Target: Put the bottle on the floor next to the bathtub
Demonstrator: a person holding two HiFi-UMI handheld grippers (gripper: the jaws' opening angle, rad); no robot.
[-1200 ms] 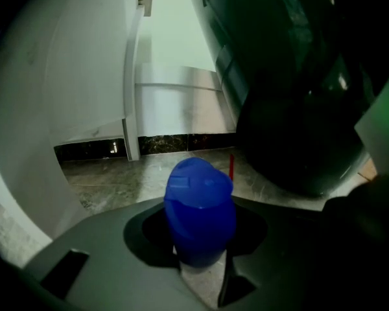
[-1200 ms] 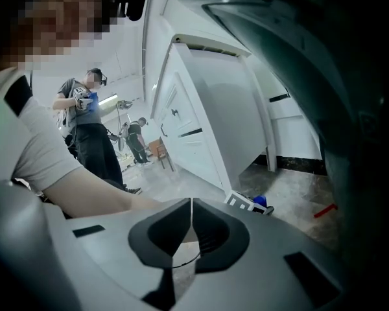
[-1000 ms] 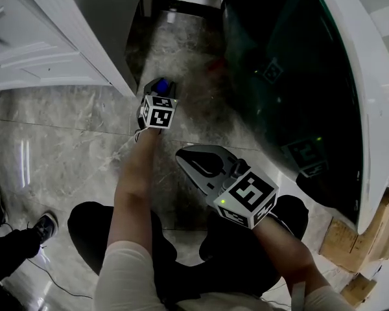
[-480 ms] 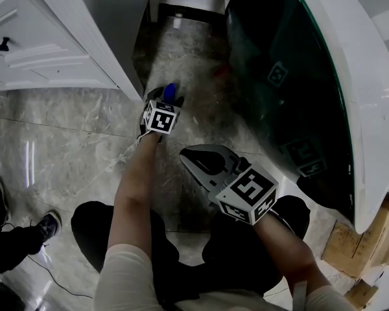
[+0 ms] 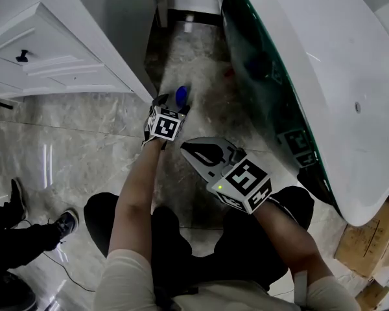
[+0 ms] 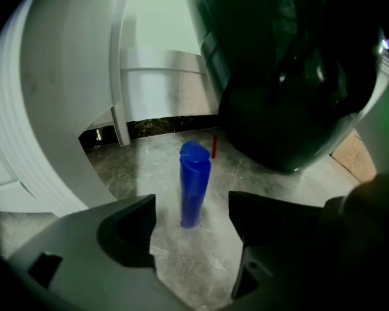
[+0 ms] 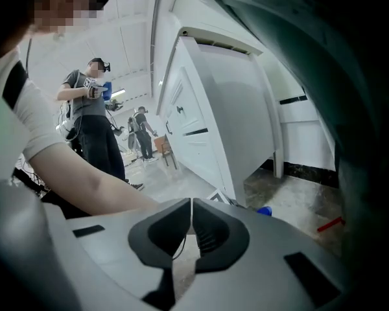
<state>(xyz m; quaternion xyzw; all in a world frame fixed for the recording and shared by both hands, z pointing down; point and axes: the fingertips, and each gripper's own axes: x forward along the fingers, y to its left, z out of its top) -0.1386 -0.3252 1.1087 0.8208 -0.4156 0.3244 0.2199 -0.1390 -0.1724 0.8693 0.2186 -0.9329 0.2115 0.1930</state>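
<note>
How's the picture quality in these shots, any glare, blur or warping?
Head view: sharp, with a streak of glare on the polished floor at left. Left gripper view: wide-angle bending curves the cabinet, the bathtub is very dark, the bottle is clear. Right gripper view: strongly warped, dark at the right edge.

The blue bottle (image 6: 194,183) stands upright on the floor (image 6: 196,259) near the dark bathtub (image 6: 279,76).

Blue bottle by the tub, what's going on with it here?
A person holds a tool in each hand. The left tool is opening its jaws, clear of the blue bottle standing upright between them on the floor beside the bathtub. The right tool is shut, empty.
</note>
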